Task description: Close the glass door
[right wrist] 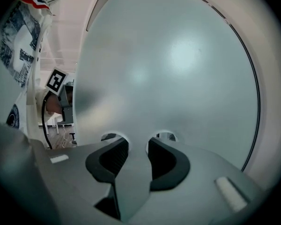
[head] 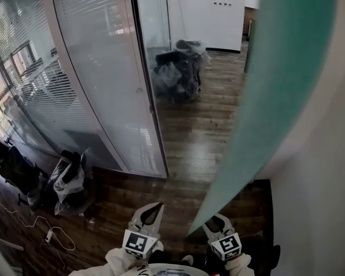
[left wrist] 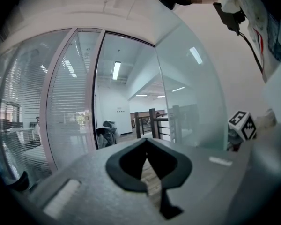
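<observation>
The frosted, teal-tinted glass door [head: 276,96] stands swung open, its lower corner near my hands. The right gripper [head: 217,218] points at the door's face close to that corner. In the right gripper view the door [right wrist: 168,69] fills the picture. There the right gripper [right wrist: 137,142] is open, its tips right at the glass and nothing clamped between them. The left gripper [head: 155,207] hangs left of the door's edge and points toward the doorway [head: 184,125]. In its own view the left gripper [left wrist: 145,142] has its tips together and holds nothing, with the door [left wrist: 192,102] at its right.
A fixed glass wall with blinds [head: 103,68] borders the doorway on the left. Black bagged things [head: 181,68] lie on the wooden floor beyond it. More bags [head: 66,180] and a cable [head: 40,229] lie at the near left. A white wall [head: 322,200] stands at the right.
</observation>
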The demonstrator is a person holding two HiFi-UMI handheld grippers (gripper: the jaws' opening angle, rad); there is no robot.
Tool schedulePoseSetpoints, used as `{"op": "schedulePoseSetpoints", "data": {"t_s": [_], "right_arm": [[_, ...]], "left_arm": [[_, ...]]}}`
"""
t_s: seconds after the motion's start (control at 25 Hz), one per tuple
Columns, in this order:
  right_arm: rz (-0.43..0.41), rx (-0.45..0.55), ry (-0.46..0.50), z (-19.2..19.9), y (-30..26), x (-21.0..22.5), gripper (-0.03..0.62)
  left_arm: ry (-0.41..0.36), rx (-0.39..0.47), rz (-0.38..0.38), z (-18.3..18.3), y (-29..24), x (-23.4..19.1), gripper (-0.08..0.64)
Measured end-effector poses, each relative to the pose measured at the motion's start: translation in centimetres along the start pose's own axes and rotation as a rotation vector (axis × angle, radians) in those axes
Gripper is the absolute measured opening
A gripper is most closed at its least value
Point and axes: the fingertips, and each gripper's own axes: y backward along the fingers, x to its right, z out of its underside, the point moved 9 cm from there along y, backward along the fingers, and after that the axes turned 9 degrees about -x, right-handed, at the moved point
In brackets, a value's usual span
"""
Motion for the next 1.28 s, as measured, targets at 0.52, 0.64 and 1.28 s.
{"op": "schedulePoseSetpoints", "data": {"t_s": [0.52, 0.64, 1.28], "right_arm": [[-0.006, -0.028, 0.008, -0.3, -1.0, 0.2, 0.132], [-0.004, -0.035, 0.008, -0.4, -1.5, 0.2, 0.130], [0.062, -0.077, -0.038, -2.5, -6.3, 0.3, 0.129]], "left_arm": [[0.016, -0.001, -0.022, 1.6, -0.3, -1.0, 0.002], [0.020, 0.002, -0.024, 1.7, -0.4, -1.4, 0.002], [0.044, -0.024, -0.004, 2.4, -1.6, -7.1, 0.002]]}}
